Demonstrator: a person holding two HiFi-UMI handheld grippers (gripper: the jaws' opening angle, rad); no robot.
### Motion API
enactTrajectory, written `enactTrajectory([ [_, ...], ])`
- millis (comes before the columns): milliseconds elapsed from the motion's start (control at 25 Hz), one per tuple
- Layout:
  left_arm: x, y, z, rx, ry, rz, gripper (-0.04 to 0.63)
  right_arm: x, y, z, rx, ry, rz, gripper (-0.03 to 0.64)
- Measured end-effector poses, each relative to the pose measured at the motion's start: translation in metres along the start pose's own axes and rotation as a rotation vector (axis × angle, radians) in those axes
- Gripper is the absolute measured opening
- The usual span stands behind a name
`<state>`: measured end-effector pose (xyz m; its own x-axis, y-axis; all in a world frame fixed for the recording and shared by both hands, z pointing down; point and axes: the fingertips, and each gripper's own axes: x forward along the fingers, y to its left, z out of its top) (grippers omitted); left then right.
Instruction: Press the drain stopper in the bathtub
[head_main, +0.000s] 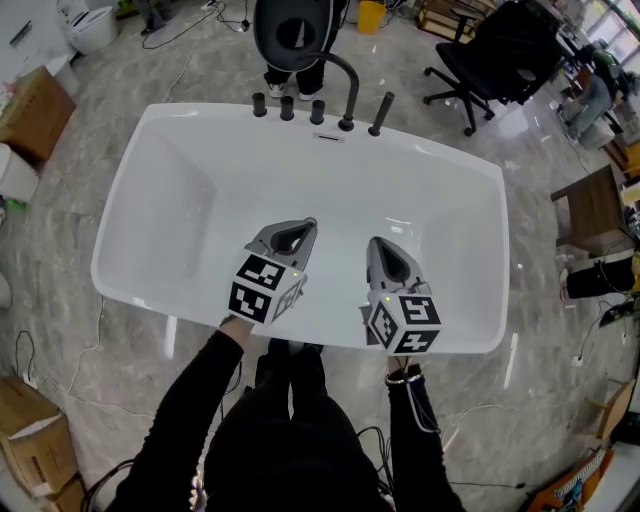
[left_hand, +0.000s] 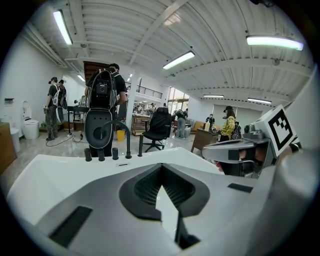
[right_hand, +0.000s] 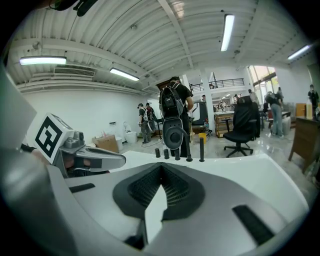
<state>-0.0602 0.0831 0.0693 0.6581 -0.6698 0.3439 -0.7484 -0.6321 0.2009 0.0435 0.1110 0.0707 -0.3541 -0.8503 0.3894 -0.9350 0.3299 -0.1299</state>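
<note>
A white bathtub (head_main: 130, 190) fills the middle of the head view. I cannot see its drain stopper in any view. My left gripper (head_main: 303, 227) hangs over the tub's near half with its jaws shut and nothing between them. Its tips (left_hand: 161, 168) meet and point toward the black taps (left_hand: 101, 154). My right gripper (head_main: 377, 244) is beside it on the right, also shut and empty. Its tips (right_hand: 161, 168) face the tap row (right_hand: 176, 154) on the far rim. Each gripper shows in the other's view: the right gripper's body (left_hand: 240, 150) and the left gripper's body (right_hand: 85, 157).
On the far rim stand a curved black spout (head_main: 346, 88), several black knobs (head_main: 287, 108) and a hand shower (head_main: 381, 113). A person (head_main: 293, 40) stands behind the tub. A black office chair (head_main: 500, 50) is at the back right, cardboard boxes (head_main: 35, 110) at the left and a wooden table (head_main: 592, 208) at the right.
</note>
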Motion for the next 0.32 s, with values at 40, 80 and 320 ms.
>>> enactTrajectory([
  [40, -0.0001, 0.0008, -0.0011, -0.002, 0.001, 0.001, 0.000, 0.0007, 0.0002, -0.0007, 0.000, 0.002, 0.000, 0.002],
  [80, -0.0003, 0.0014, -0.0019, -0.004, 0.001, 0.001, 0.000, 0.0013, 0.0005, -0.0011, -0.002, 0.003, 0.000, 0.002],
  [320, -0.0052, 0.0049, -0.0013, 0.004, 0.005, 0.003, 0.000, 0.0019, 0.0051, -0.0010, -0.013, 0.009, -0.006, 0.002],
])
